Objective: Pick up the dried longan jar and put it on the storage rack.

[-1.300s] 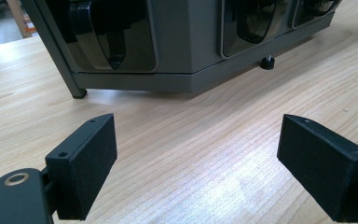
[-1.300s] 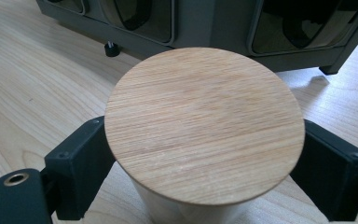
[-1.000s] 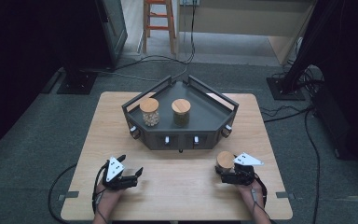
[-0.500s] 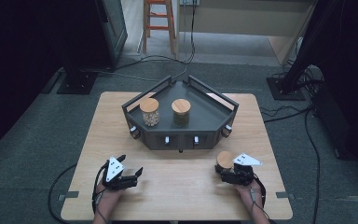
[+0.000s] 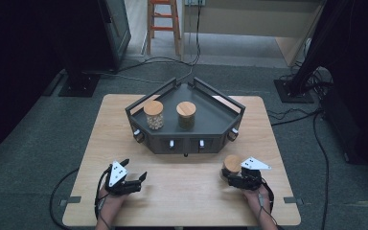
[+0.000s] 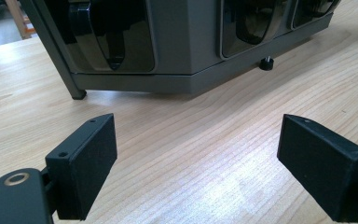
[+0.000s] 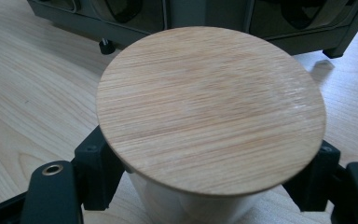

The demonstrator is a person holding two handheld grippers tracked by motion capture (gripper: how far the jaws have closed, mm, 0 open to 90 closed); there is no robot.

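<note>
My right tongs grip a jar with a wooden lid, upright on the surface at the near right. The tray lies straight beyond it, far and a little left. My left tongs are open and empty, well apart at the near left. I count three jars: this one and two on the tray.

I see a matt, pale wood tabletop with fine grain. The rack looks like dark grey matt metal with glossy black insets. My jaws are matt black; the lid is smooth light wood.
</note>
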